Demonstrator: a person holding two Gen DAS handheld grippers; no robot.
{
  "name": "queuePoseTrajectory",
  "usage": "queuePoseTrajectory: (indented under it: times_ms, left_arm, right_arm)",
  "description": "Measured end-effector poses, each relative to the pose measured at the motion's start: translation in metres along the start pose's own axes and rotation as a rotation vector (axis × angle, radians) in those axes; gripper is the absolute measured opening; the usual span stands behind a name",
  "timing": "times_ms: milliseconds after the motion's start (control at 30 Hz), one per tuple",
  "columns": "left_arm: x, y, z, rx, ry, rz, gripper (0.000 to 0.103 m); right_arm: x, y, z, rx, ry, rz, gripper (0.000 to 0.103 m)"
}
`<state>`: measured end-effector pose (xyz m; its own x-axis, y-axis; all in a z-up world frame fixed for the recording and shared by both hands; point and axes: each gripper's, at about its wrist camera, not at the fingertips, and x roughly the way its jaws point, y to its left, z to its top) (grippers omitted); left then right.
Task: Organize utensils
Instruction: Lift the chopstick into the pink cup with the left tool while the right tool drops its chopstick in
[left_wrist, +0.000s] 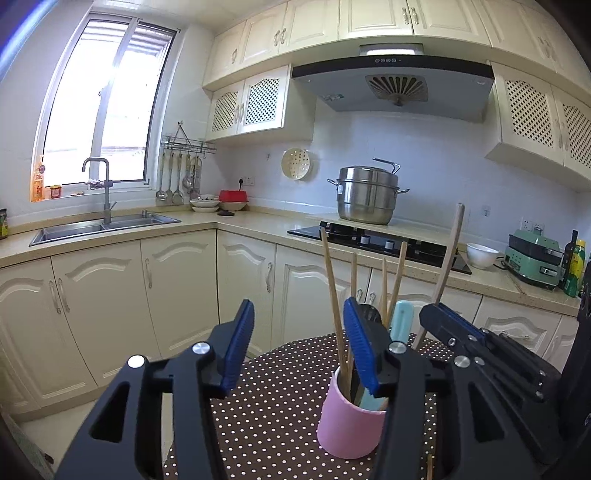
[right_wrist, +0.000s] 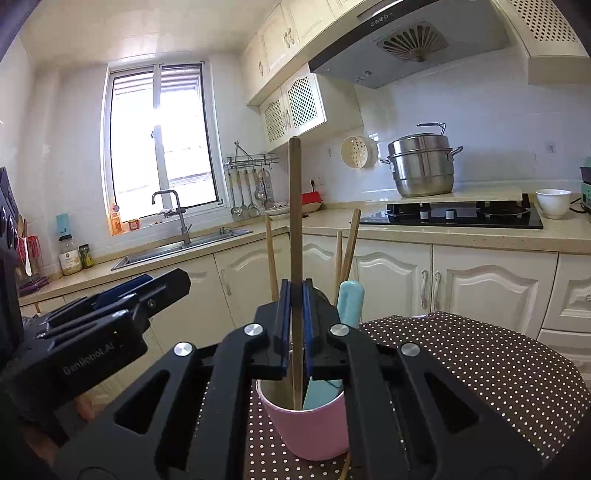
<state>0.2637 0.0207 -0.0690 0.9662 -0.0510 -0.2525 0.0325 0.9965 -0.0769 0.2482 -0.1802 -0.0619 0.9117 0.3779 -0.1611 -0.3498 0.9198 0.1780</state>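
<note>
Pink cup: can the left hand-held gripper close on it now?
Probably not yet: the left hand-held gripper stands open, but the pink cup sits under its right finger, not between the fingers.

Steel steamer pot (left_wrist: 367, 195) on worktop (left_wrist: 258, 221) at 1 o'clock, black hob (left_wrist: 376, 240) just in front. Sink (left_wrist: 99, 227) with tap (left_wrist: 101, 184) at 10 o'clock under window (left_wrist: 107, 110). White bowl (left_wrist: 481, 254) and green appliance (left_wrist: 533, 258) at 3 o'clock. Range hood (left_wrist: 395, 85) at 12.

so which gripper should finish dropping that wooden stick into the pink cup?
Right. The right gripper is shut on the wooden stick, its lower end already inside the pink cup. The left gripper is open, holding nothing.
</note>
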Motion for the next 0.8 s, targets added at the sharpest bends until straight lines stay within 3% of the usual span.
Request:
queuePoseTrajectory:
  times_ms: [267, 733, 800]
  left_arm:
    - [-0.006, 0.012, -0.003, -0.009, 0.022, 0.034, 0.051]
    - [-0.03, 0.02, 0.002, -0.014, 0.03, 0.048, 0.055]
    - [-0.036, 0.02, 0.003, -0.015, 0.027, 0.053, 0.055]
  right_arm:
    - [0.009, 0.007, -0.008, -0.041, 0.077, 0.005, 0.007]
    - [-0.003, 0.021, -0.005, -0.073, 0.083, -0.009, 0.008]
    - [-0.007, 0.021, -0.002, -0.076, 0.076, -0.016, 0.014]
